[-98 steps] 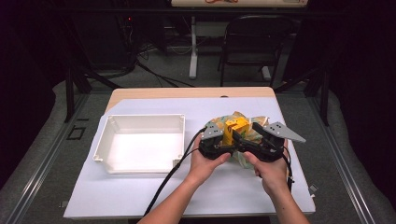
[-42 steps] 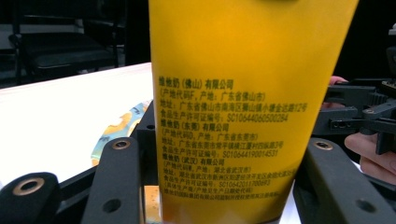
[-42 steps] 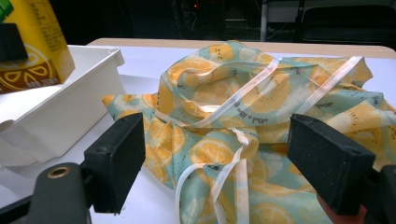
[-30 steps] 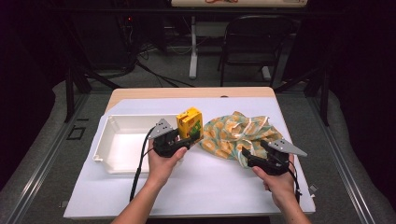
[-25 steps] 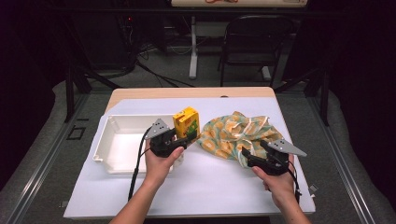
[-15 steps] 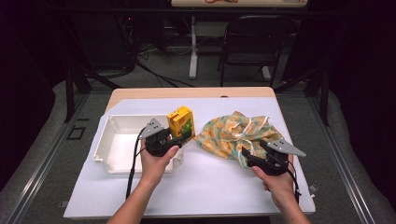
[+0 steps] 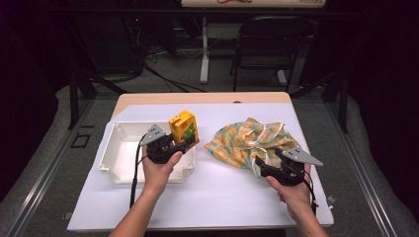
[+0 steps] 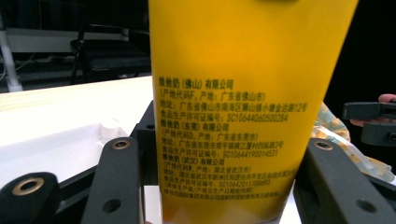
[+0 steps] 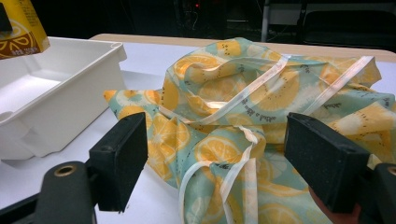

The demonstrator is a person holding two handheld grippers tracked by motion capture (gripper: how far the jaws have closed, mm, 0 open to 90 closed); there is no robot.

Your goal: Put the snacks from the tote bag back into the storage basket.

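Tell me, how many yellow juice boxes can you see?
1. The yellow juice box is clamped in the left hand-held gripper, above the right edge of the white tray. More could be hidden inside the crumpled lemon-print bag on the right.

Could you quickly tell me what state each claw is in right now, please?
Left claw: closed on the yellow drink carton, held above the white tray.
Right claw: open, holding nothing, over the lemon-print cloth bag.
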